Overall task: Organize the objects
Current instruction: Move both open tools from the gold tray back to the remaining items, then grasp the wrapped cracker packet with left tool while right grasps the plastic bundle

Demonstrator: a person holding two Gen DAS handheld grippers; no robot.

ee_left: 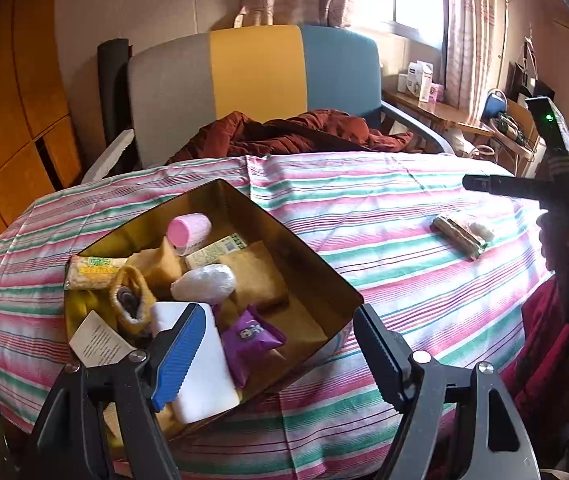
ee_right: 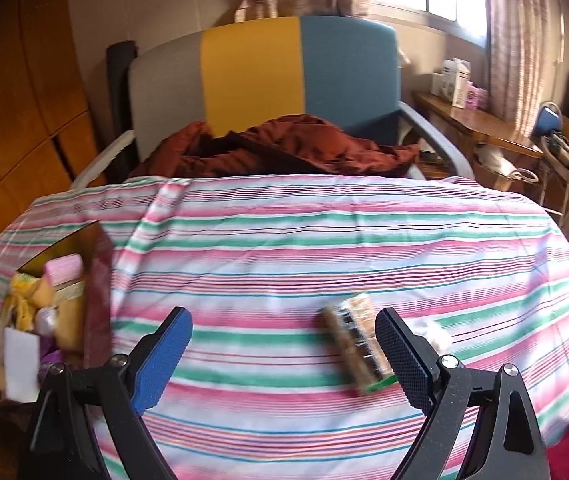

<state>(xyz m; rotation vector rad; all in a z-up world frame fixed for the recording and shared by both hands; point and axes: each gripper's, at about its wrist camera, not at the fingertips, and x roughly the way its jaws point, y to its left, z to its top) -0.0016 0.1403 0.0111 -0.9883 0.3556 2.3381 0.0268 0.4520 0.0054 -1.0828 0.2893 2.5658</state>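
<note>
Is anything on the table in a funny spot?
Yes: one brown snack bar in clear wrapping lies alone and crooked on the striped tablecloth, while the other things sit piled inside the gold metal box.

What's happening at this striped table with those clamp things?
A person is tidying small items into an open gold-lined tin box, holding one two-fingered tool in each hand. The left tool hovers open over the box's clutter. The right tool is open and empty above a long brown and green snack packet lying on the striped tablecloth, not yet picked up.
</note>
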